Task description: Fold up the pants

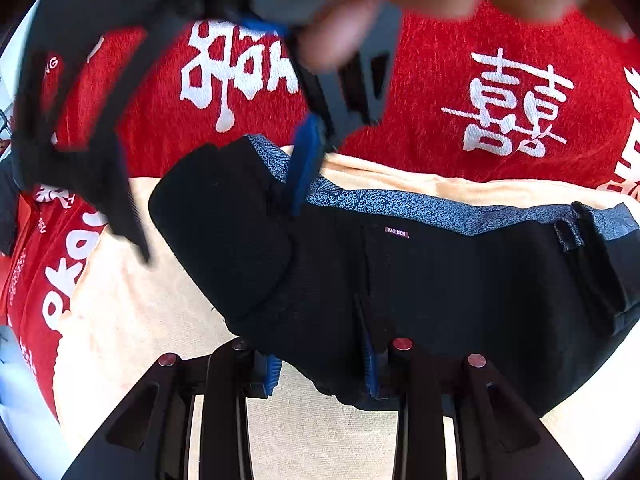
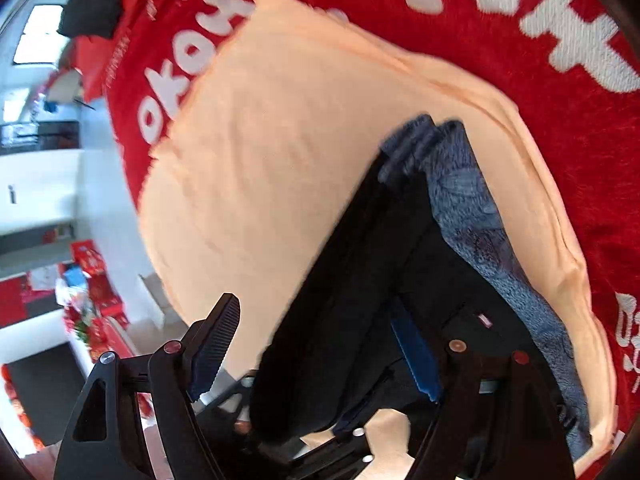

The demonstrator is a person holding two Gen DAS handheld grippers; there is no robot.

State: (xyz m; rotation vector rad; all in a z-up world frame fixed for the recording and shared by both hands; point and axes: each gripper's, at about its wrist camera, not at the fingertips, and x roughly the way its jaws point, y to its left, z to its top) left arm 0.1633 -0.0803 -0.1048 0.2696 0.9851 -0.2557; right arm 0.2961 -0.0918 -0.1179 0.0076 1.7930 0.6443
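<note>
Nearest the left wrist camera, left gripper [image 1: 322, 368] is clamped on the near edge of the pants [image 1: 440, 280]: cloth bunches between the blue ribbed pads, covers the right pad almost fully and hides the fingertips. Pants are black knit, folded into a thick bundle with a rounded roll at its left end, a speckled blue lining strip along the far edge and a small label near the middle. They lie on a peach towel [image 1: 132, 300], soft nap, which sits on a red fleece blanket [image 1: 460, 80] with white characters. Beyond, right gripper [image 1: 224, 216] is badly motion-blurred; one blue pad sits at the bundle's far edge, the other finger well off to the left. A blurred hand [image 1: 340, 36] is cut off at the top.

Right wrist view: jaws stand apart, right-side pad against the dark fabric, the left-side finger [image 2: 218, 336] free over the towel. No squeeze visible. Cluttered room at far left, too small to read.
</note>
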